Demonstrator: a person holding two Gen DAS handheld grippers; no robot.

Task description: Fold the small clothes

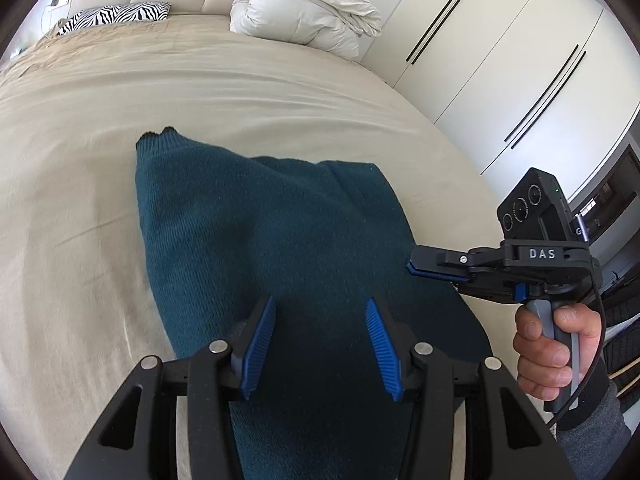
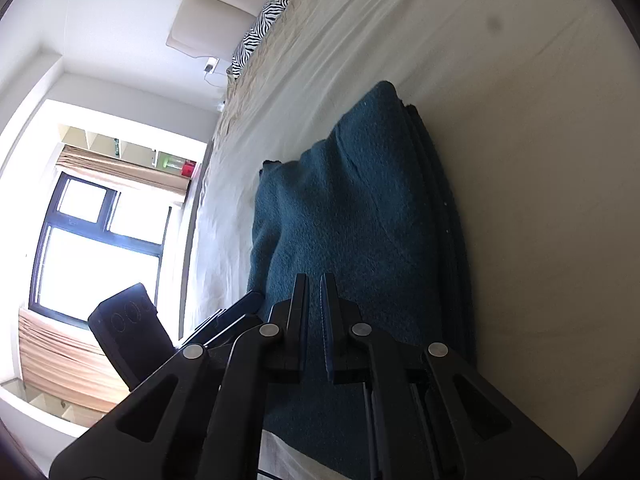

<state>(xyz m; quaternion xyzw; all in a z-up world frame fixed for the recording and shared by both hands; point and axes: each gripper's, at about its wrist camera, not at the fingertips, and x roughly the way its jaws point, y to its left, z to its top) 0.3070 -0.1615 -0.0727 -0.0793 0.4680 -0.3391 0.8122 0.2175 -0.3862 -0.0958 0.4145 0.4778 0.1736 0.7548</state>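
A dark teal knitted garment [image 1: 260, 232] lies folded into a long shape on the beige bed sheet [image 1: 80, 184]. My left gripper [image 1: 321, 304] hovers over the garment's near end, open, its blue pads [image 1: 262, 344] apart with only cloth below them. At the garment's right edge a hand [image 1: 552, 344] holds my right gripper [image 1: 412, 267], which points left and is shut. In the right wrist view my right gripper [image 2: 315, 278] has its fingers almost together above the garment [image 2: 360, 208], and I see no cloth pinched between them.
A bundled white duvet [image 1: 304, 8] and a zebra-print pillow [image 1: 116, 14] lie at the head of the bed. White wardrobe doors [image 1: 500, 80] stand along the right. A window [image 2: 96, 240] is beyond the bed's far side.
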